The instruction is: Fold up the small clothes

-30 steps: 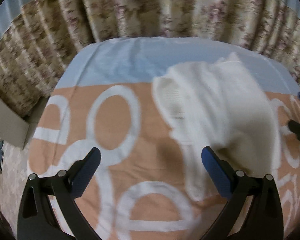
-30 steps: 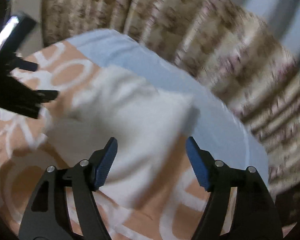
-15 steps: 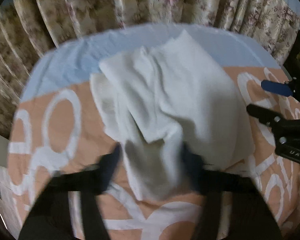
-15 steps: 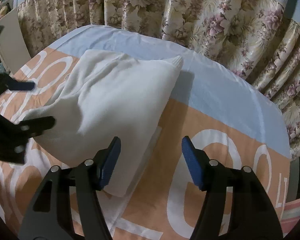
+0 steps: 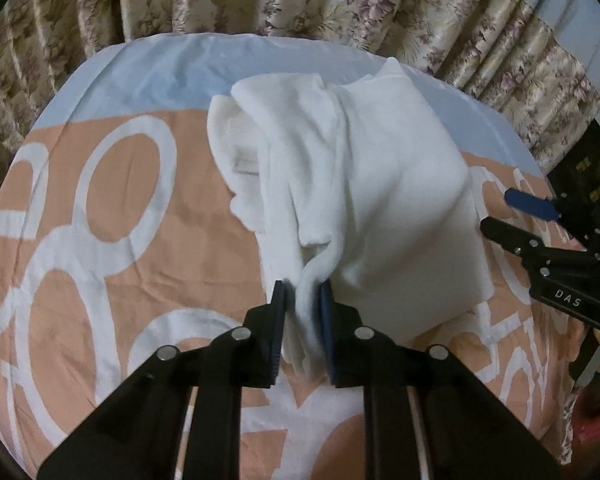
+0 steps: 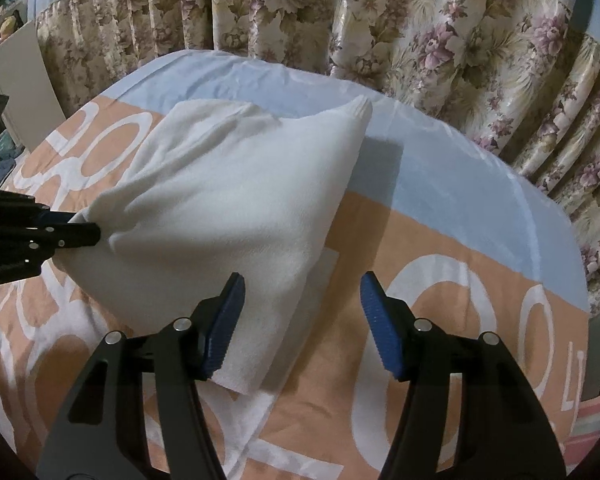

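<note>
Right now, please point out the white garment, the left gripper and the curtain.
white garment [image 5: 400,184], left wrist view, its broad top fold.
left gripper [image 5: 305,312], left wrist view, between its fingertips.
curtain [image 6: 440,32], right wrist view, a floral pleat.

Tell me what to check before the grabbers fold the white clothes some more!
1. Left gripper fingers pinching the white garment: ok, fabric is clamped between them.
2. Right gripper ready to grab: ok, open, with the garment's near edge by its left finger.
3. Right gripper holding fabric: not ok, nothing gripped yet.
4. Garment lying flat: not ok, it is bunched and lifted toward the left gripper.
5. Garment fully on the bedsheet: ok.
6. Layers underneath lined up: cannot tell, hidden.
</note>
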### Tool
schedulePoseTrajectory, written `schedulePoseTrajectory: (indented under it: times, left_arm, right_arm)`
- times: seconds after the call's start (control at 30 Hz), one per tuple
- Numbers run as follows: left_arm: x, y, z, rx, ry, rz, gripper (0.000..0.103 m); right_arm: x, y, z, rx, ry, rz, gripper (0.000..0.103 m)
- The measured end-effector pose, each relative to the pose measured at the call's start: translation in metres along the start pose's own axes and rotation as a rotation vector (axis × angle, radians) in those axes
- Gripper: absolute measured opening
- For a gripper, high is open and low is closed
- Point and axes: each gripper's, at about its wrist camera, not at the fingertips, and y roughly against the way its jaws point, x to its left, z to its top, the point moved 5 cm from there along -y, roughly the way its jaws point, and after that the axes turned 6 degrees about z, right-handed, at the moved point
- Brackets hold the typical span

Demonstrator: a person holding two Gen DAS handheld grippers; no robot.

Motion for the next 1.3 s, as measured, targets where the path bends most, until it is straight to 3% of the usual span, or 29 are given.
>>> schedulePoseTrajectory:
  times: [0.13, 0.23, 0.4, 0.47, 0.57, 0.6, 0.73, 0.83, 0.9, 1.17, 1.3]
  left_arm:
    - [0.001, -0.003, -0.003, 0.009, 0.038, 0.011, 0.023]
    - [0.001, -0.004, -0.002, 0.015, 0.04, 0.044, 0.031]
    - [0.002, 0.014, 0.007, -0.012, 0.032, 0.135, 0.077]
    - [0.004, 0.027, 0.011, -0.041, 0.045, 0.133, 0.087]
    - [0.005, 0.041, 0.019, -0.074, 0.043, 0.163, 0.089]
    - [0.005, 0.04, 0.022, -0.075, 0.039, 0.17, 0.094]
    - [-0.003, 0.018, 0.03, -0.039, 0.003, 0.2, 0.096]
    - [-0.012, 0.003, 0.037, -0.074, -0.095, 0.346, 0.096]
    - [-0.006, -0.01, 0.039, -0.059, -0.11, 0.404, 0.097]
    - [0.024, -0.009, 0.03, -0.032, -0.022, 0.318, 0.098]
    - [0.018, 0.004, 0.024, -0.022, 0.035, 0.209, 0.098]
  right_arm:
    - [-0.004, -0.01, -0.005, 0.015, -0.047, 0.028, 0.06]
    - [-0.008, -0.017, -0.008, 0.039, -0.07, 0.042, 0.06]
    - [-0.009, -0.006, -0.001, 0.0, -0.085, 0.063, 0.061]
    - [-0.01, 0.001, 0.004, -0.029, -0.105, 0.086, 0.064]
    - [-0.014, 0.006, 0.009, -0.058, -0.123, 0.095, 0.065]
    - [-0.015, 0.006, 0.01, -0.066, -0.124, 0.091, 0.065]
    - [-0.018, 0.003, 0.014, -0.081, -0.15, 0.09, 0.065]
    - [-0.019, 0.0, 0.014, -0.076, -0.147, 0.08, 0.066]
    - [-0.019, -0.002, 0.012, -0.067, -0.135, 0.068, 0.066]
    - [-0.031, -0.002, 0.007, -0.072, -0.155, 0.06, 0.066]
    - [-0.039, -0.002, 0.008, -0.079, -0.194, 0.101, 0.068]
